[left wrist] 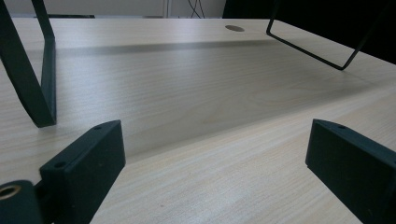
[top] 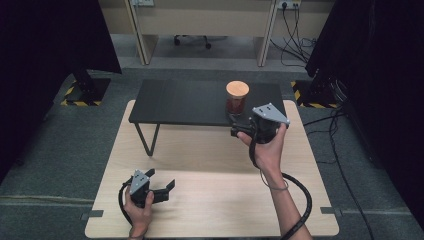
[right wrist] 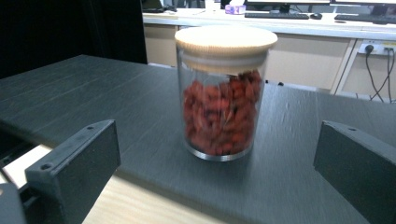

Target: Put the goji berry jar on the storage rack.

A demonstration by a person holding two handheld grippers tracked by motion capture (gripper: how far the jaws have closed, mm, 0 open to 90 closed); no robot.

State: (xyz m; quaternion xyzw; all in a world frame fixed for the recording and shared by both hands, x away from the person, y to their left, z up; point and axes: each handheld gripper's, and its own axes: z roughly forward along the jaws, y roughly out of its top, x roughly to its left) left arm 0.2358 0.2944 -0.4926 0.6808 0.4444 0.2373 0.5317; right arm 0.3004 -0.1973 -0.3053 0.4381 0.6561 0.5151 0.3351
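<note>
My right hand-held gripper point(right wrist: 217, 175) stood wide open, nothing between its jaws, facing the glass jar point(right wrist: 222, 93) of red pieces upright on the black shelf point(right wrist: 93, 88). I judged it best to centre both jaws level around the glass below the wooden lid point(right wrist: 225, 39) before closing.

In the right gripper view the jar point(right wrist: 221, 93) is smeared by motion blur, so its red contents cannot be told apart. In the high view the right gripper point(top: 239, 131) covers the jar's base, and its cable point(top: 300, 210) runs off the near edge.
</note>
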